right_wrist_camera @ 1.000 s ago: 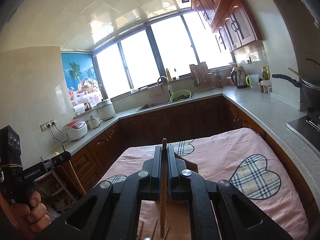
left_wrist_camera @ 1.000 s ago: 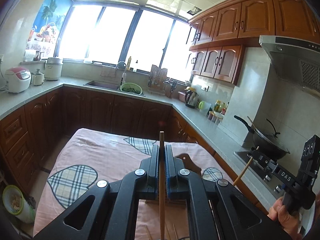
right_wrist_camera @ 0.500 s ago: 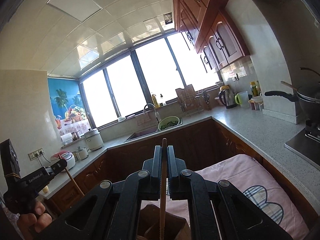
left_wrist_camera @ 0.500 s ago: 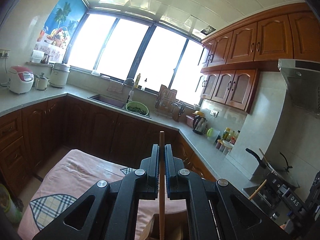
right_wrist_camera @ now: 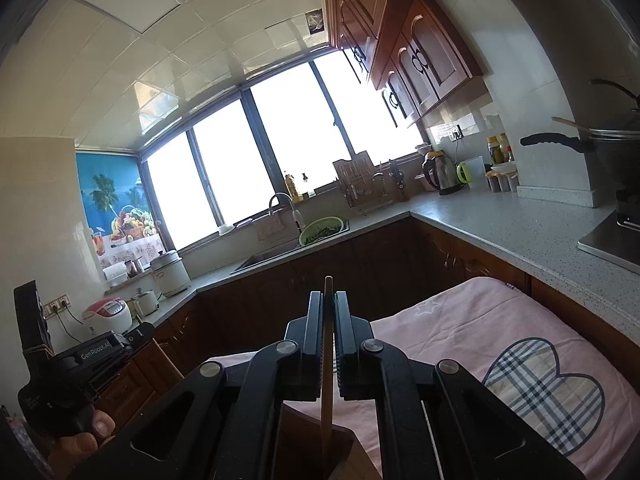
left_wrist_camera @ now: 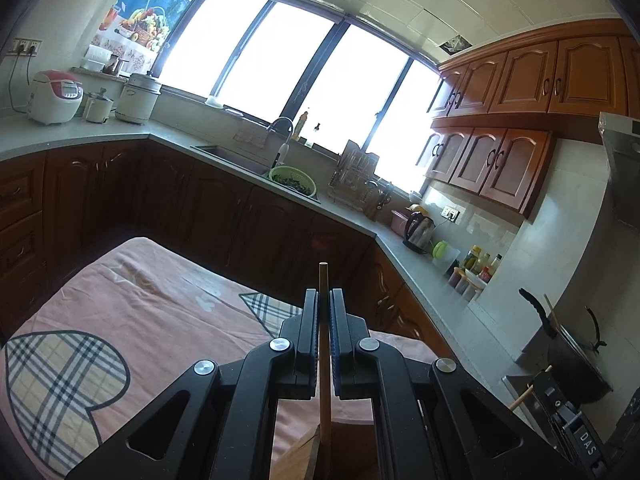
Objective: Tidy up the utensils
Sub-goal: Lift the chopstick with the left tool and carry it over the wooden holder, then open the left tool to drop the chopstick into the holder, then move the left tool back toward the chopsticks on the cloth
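Observation:
My left gripper [left_wrist_camera: 324, 300] is shut on a wooden chopstick [left_wrist_camera: 324, 360] that stands upright between its pads, tip above the jaws. Its lower end reaches down to a brown wooden holder [left_wrist_camera: 320, 452] at the frame's bottom. My right gripper [right_wrist_camera: 329, 304] is shut on a second wooden chopstick [right_wrist_camera: 327, 368], whose lower end goes down to the same brown holder [right_wrist_camera: 320, 456]. The right gripper shows at the lower right of the left wrist view [left_wrist_camera: 560, 412], and the left one at the lower left of the right wrist view [right_wrist_camera: 100, 356]. Both hover over a pink cloth-covered table [left_wrist_camera: 140, 312].
Kitchen counters wrap around the table, with a sink and green colander [left_wrist_camera: 292, 178], rice cookers [left_wrist_camera: 54, 96], a kettle [left_wrist_camera: 418, 228] and a wok on the stove [left_wrist_camera: 572, 356]. The pink cloth has plaid heart patches [right_wrist_camera: 544, 384].
Both grippers, each holding its chopstick, tilted up, then part-way down and turned; the table fills more of the view than half a second ago. The brown holder now lies below both.

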Demonstrator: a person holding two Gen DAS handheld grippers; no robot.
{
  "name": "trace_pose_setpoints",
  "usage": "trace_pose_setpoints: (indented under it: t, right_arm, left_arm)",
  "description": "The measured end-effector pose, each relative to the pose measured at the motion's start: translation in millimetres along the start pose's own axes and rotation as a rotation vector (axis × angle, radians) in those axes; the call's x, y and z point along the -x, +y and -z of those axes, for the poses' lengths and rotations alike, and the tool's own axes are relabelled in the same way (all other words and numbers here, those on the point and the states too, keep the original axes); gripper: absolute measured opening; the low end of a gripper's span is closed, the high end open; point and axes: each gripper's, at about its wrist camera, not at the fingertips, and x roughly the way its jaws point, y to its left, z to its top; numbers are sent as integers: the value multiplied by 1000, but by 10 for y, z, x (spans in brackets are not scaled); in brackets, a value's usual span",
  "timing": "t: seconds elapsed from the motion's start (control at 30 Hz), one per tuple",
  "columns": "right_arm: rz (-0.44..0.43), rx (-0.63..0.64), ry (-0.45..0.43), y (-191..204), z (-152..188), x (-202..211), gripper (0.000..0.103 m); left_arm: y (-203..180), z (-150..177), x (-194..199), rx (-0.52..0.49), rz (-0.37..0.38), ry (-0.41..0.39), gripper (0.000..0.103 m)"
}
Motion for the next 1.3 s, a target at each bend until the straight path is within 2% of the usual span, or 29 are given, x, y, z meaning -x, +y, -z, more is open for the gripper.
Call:
trace_pose_setpoints:
  t: [0.27,0.43,0.7,0.77,0.8,0.87,0.9,0.97,1.03,1.1,1.13,1.2,1.3]
  right_arm:
    - [10,10,48,1,154,-153,5]
    - [9,3,72,-53,225,-274,5]
    - [7,-6,106,-145,192,-259,9]
    - [3,-9,110,-155,185,-241,11]
    - [3,-10,112,-155,166,-216,14]
    - [-4,-20,111,-167,142,-175,40]
    - [-12,-26,107,-175,135,-147,60]
    - [-14,-27,95,-172,117,-74,63]
    - [-21,-30,97,-161,96,-1,63]
    - [-37,-46,110,-169,71,72,63]
    - [-44,-51,112,-176,67,125,68]
    - [-52,-55,122,-168,48,225,75]
    - [-64,-52,138,-155,47,413,76]
  left_arm:
    - [-110,-180,-199,-54,15,59,4]
    - [-53,-347,-54,-64,16,62,4]
    - [75,-392,108,-76,15,79,4]
    - [81,-383,123,-75,10,90,9]
    - [87,-384,136,-70,12,94,12]
    - [115,-384,205,-59,3,87,27]
    - [126,-392,238,-54,2,83,30]
    - [132,-388,309,-51,1,86,39]
    - [154,-392,398,-46,-6,101,55]
    - [169,-404,538,-48,-11,104,60]
    - [176,-414,611,-53,-20,109,64]
    - [222,-409,783,-56,-31,122,65]
    - [302,-376,1039,-56,-50,154,65]
